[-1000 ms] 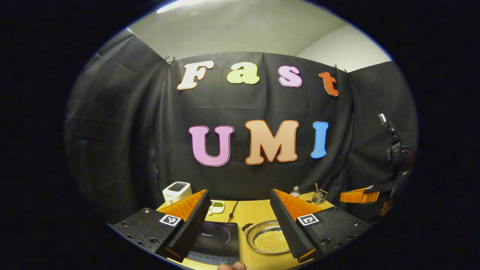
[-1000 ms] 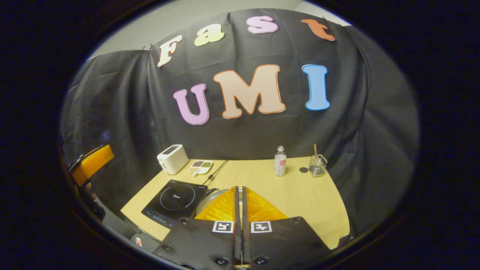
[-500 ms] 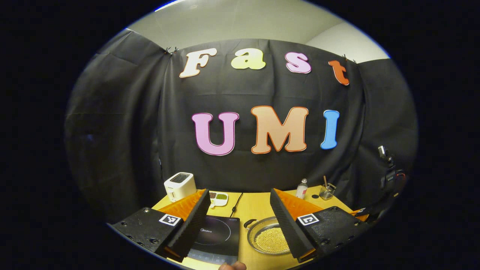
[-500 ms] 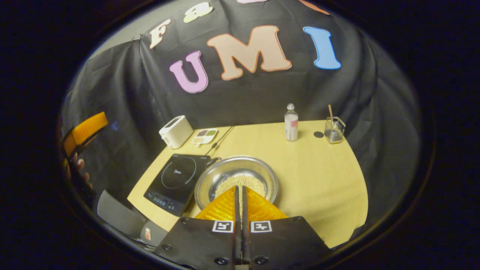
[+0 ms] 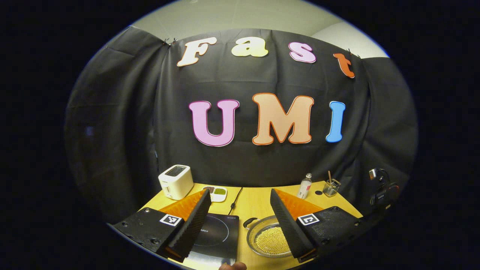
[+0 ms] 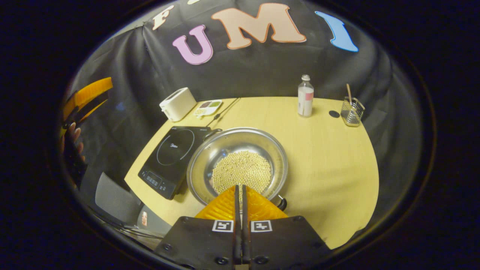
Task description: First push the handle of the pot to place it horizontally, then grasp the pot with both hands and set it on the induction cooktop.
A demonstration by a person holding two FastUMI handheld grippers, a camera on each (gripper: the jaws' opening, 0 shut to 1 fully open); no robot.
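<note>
Right tongs (image 6: 240,195) are pressed together with nothing between them, poised low over the near rim of the pot (image 6: 237,165), while the left tongs (image 5: 239,221) hang farther back with their fingers spread wide and empty, held up at the desk's near-left side. Just past the closed right tongs, a dark handle (image 6: 282,203) pokes out at the pot's near-right edge, close beside the fingers; whether they touch it I cannot tell. The pot itself, a shiny steel pan with a bed of pale beans (image 6: 242,171) in it, sits on the yellow desk (image 6: 330,157) right next to the induction cooktop (image 6: 173,153), its rim nearly meeting the cooktop's edge, and a second small handle (image 6: 212,133) shows on its far-left side. To my eye the first step is in hand: the closed tongs are set up as a pusher, and the next move calls for a sideways nudge on that near handle so both handles line up level across the desk, before each tongs takes one side. Farther off stand a white toaster (image 6: 177,104) and a small divided dish (image 6: 207,107), with a bottle (image 6: 305,96) and a wire holder (image 6: 352,111) near the back wall.
</note>
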